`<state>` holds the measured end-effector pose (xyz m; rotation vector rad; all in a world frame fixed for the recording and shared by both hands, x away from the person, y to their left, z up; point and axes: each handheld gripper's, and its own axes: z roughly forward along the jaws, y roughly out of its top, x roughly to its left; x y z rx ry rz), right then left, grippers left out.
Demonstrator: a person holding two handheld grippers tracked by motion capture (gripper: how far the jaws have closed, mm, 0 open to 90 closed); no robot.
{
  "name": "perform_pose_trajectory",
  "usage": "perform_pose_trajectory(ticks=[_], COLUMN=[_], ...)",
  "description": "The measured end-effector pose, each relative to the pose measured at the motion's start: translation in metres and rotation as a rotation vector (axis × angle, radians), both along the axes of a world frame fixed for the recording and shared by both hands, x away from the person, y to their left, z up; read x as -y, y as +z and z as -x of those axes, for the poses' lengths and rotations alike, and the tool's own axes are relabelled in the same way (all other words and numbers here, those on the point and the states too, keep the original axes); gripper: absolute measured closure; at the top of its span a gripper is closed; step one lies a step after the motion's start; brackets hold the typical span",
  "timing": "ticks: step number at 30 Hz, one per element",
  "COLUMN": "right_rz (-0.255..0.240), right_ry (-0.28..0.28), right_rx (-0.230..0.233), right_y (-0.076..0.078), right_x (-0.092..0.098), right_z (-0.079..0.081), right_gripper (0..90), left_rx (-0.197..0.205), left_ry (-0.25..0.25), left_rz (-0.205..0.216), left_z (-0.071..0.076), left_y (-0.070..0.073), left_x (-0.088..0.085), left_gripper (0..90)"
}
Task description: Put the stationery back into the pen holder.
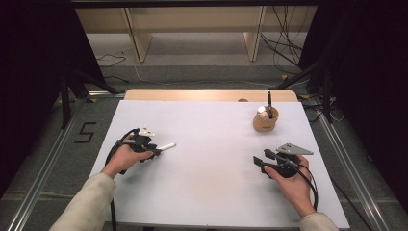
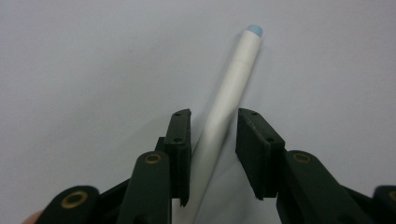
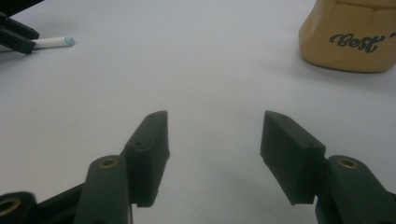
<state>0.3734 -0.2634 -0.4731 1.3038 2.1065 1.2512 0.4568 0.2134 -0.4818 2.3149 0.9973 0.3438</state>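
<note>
White paper-wrapped stick with a pale blue tip lies on the white table at about nine o'clock, between the left gripper pads; one pad touches it, the other stands just off. Right gripper, at four o'clock, gapes empty. Tan holder sits at two o'clock.
</note>
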Motion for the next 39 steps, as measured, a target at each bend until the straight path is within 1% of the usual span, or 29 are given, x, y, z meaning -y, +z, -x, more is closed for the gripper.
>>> perform_pose_trajectory(ticks=[6, 10, 21, 29, 39], right_rz=[0.001, 0.000, 0.004, 0.005, 0.005], right_ry=[0.000, -0.001, 0.001, 0.002, 0.002], right_rx=[0.000, 0.000, 0.000, -0.001, -0.002], right_y=[0.000, 0.000, 0.000, 0.000, 0.000], right_x=[0.000, 0.000, 0.000, 0.000, 0.000], right_z=[0.000, 0.000, 0.000, 0.000, 0.000], right_gripper=[42.2, 42.2, 42.3, 42.2, 42.3], left_rx=[-0.015, -0.026, -0.050, -0.069, -0.079], left_ry=[-0.031, -0.044, -0.071, -0.077, -0.092], left_rz=[-0.029, -0.039, -0.054, -0.049, -0.069], left_z=[-0.003, -0.005, -0.010, -0.013, -0.015], left_y=[0.002, 0.004, 0.005, 0.006, 0.007], left_x=[0.002, 0.003, 0.003, 0.003, 0.004], left_gripper=[67.2, 67.3, 67.9, 69.0, 70.9])
